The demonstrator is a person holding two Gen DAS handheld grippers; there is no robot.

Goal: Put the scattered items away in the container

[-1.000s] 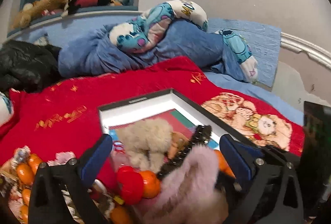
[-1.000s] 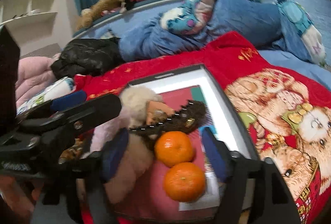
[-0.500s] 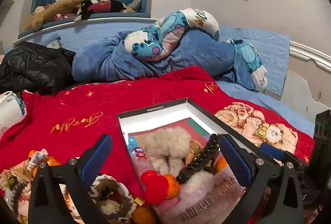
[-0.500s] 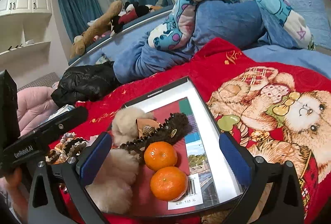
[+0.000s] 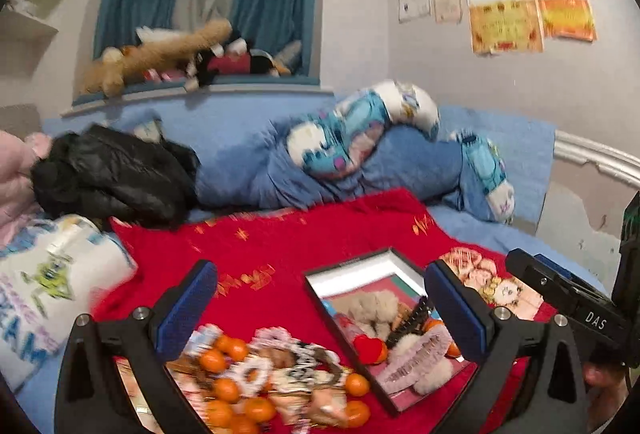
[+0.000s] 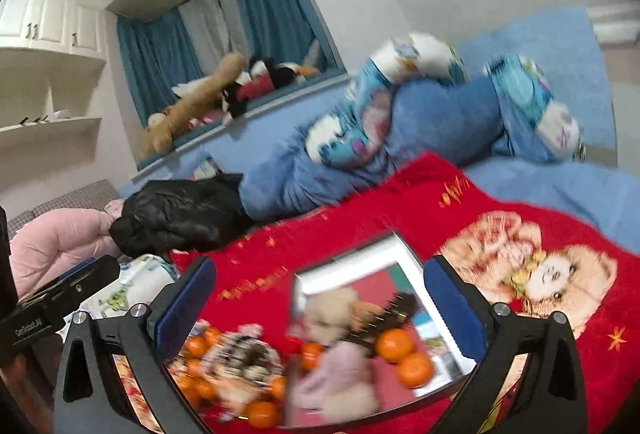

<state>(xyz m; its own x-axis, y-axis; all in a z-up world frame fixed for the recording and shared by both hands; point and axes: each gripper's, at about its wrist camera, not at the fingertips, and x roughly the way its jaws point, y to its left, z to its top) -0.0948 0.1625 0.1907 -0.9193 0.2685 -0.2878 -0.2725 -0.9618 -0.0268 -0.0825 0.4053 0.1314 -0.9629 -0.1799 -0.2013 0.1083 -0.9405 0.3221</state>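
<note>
Claws: left claw (image 5: pixel 320 318) and right claw (image 6: pixel 320 318) both gape wide, gripping nothing.
Box (image 5: pixel 352 270): rests on red blanket (image 5: pixel 304 234), already loaded.
Oranges (image 5: pixel 224 382): heaped left of box, unsorted.

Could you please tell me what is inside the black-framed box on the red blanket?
The box holds two oranges, a dark hair claw, a beige fluffy item, a pink fluffy clip and a red piece. These cover much of its printed floor; anything underneath is hidden.
</note>
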